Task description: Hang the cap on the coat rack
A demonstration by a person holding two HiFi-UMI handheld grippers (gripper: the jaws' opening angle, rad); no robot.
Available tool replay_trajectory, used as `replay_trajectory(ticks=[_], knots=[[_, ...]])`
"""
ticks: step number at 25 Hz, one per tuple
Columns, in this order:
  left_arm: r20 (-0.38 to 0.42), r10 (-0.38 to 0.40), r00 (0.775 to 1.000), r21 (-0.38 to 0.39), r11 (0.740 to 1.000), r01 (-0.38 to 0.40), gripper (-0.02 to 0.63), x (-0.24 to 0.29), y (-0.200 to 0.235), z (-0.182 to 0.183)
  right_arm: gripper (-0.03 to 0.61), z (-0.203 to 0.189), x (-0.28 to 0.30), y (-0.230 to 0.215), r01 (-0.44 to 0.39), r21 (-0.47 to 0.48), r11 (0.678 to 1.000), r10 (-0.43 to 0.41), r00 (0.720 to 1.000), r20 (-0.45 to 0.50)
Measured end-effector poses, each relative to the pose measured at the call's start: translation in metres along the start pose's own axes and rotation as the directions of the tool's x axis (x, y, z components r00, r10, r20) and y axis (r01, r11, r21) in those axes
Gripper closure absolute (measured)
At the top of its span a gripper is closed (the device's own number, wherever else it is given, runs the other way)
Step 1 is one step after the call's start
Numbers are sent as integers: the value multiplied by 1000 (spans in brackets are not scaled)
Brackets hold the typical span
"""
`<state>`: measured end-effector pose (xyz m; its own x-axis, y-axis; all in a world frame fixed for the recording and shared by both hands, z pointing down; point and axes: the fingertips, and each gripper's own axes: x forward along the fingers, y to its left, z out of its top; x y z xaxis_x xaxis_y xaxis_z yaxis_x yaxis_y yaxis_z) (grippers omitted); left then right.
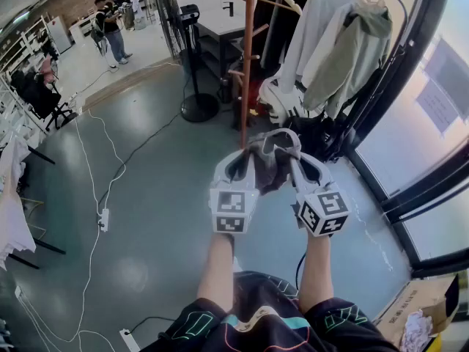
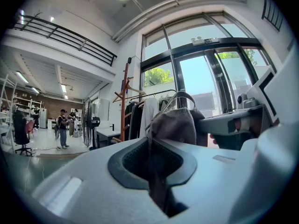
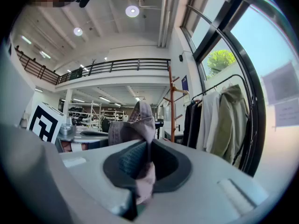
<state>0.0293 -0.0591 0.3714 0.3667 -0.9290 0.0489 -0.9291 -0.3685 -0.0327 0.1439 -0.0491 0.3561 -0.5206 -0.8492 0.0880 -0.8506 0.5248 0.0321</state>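
Note:
A grey-brown cap [image 1: 272,161] hangs between my two grippers in the head view, held out in front of the wooden coat rack [image 1: 246,57]. My left gripper [image 1: 244,163] is shut on the cap's left side, and my right gripper [image 1: 298,160] is shut on its right side. In the left gripper view the cap [image 2: 174,123] rises out of the shut jaws, with the coat rack [image 2: 125,104] beyond it to the left. Cap fabric [image 3: 138,123] is pinched in the jaws in the right gripper view, where the coat rack [image 3: 172,107] stands farther off to the right.
A clothes rail with hanging jackets [image 1: 333,42] stands right of the rack by the glass wall [image 1: 421,116]. A standing fan [image 1: 192,57] and a table [image 1: 220,13] lie left and behind. Cables and a power strip [image 1: 103,218] run over the floor. People [image 1: 110,28] stand far back.

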Motion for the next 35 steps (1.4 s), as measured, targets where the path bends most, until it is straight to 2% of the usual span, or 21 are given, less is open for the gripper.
replay_trajectory(ticks=[5, 12, 16, 21, 26, 31, 35], knots=[[26, -26, 999, 20, 999, 25, 578, 9, 9, 12, 552, 12, 15, -6, 71, -14, 997, -71, 997, 28], [30, -27, 999, 28, 999, 26, 578, 29, 36, 8, 549, 7, 42, -3, 74, -19, 997, -74, 997, 21], [20, -56, 998, 25, 998, 56, 578, 35, 46, 0, 549, 1, 53, -4, 122, -7, 993, -122, 992, 20], [-5, -60, 998, -22, 998, 60, 578, 50, 65, -12, 549, -6, 73, 6, 104, -34, 994, -104, 995, -4], [-16, -93, 996, -32, 995, 93, 578, 59, 64, -18, 549, -13, 80, -2, 132, -24, 991, -133, 991, -34], [-34, -76, 997, -59, 995, 74, 578, 69, 78, -24, 549, -15, 93, 2, 114, -26, 993, -115, 993, -38], [-48, -79, 996, -60, 995, 76, 577, 85, 78, -31, 549, -26, 105, -12, 113, -9, 994, -113, 992, -57]])
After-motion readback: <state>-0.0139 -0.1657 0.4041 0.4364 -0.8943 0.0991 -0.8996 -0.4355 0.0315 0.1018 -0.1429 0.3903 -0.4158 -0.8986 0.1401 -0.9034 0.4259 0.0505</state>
